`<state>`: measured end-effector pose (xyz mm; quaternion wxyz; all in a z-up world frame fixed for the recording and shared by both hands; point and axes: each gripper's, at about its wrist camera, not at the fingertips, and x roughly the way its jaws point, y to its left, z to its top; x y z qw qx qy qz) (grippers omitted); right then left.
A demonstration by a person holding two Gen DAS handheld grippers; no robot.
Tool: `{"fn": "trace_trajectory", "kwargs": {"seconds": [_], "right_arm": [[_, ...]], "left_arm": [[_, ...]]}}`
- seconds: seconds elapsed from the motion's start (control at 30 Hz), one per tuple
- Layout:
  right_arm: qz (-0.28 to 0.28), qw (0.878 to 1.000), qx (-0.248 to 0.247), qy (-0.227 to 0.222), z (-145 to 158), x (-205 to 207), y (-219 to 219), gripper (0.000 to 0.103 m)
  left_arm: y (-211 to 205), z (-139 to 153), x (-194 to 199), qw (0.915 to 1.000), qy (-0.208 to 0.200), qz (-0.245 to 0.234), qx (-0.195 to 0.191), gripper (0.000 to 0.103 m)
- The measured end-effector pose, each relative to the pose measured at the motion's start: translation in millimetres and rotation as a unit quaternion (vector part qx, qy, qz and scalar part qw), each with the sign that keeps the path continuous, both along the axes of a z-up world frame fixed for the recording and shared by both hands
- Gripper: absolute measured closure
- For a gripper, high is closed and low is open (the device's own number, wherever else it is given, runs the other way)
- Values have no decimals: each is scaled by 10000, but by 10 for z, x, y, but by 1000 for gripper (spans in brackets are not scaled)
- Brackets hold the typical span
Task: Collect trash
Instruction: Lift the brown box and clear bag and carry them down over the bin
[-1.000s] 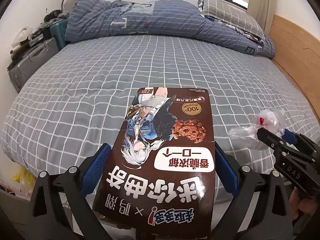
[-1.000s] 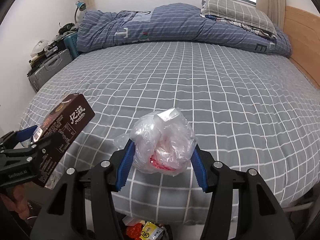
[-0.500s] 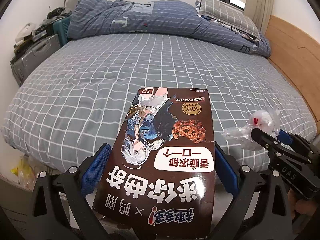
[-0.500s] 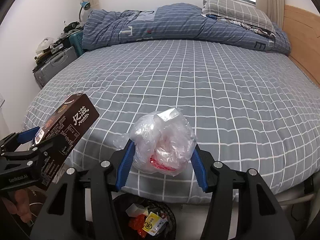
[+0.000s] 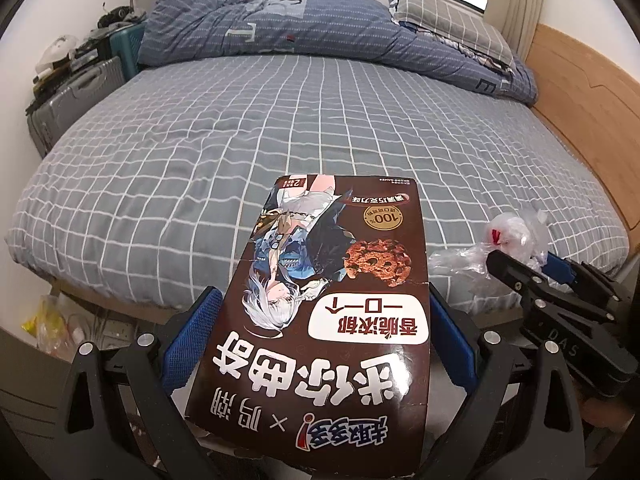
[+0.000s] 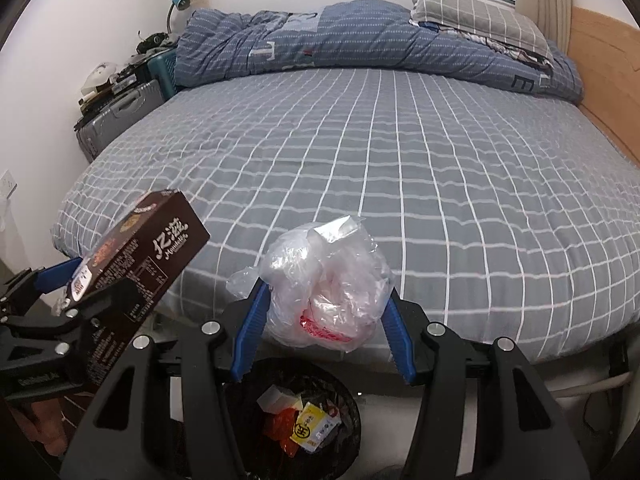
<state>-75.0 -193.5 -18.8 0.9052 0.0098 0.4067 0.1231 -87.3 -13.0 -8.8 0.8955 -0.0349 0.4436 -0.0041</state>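
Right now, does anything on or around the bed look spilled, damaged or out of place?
Nothing stands out. The left gripper holds the brown cookie box and the right gripper the crumpled plastic bag, both intact. The bin below already holds wrappers, and the bed sheet looks tidy.

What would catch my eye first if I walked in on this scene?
Probably the big brown cookie box with a cartoon girl, clamped in the left gripper. Next, the crumpled clear plastic bag pinched in the right gripper, held above a black trash bin at the foot of the grey checked bed.
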Motion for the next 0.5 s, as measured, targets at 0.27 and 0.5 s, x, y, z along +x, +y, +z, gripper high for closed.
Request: {"fn": "trace_trajectory", "kwargs": {"seconds": [0.27,0.5], "right_arm": [[-93,9999,6,98,-92,-229,-41,51],[-172,9995,-19,279,-223,-422,-83,51]], "left_arm": [[60,-12,-231,9999,95,85,-71,8],[104,-30,-478,9996,178,198,-55,8]]}}
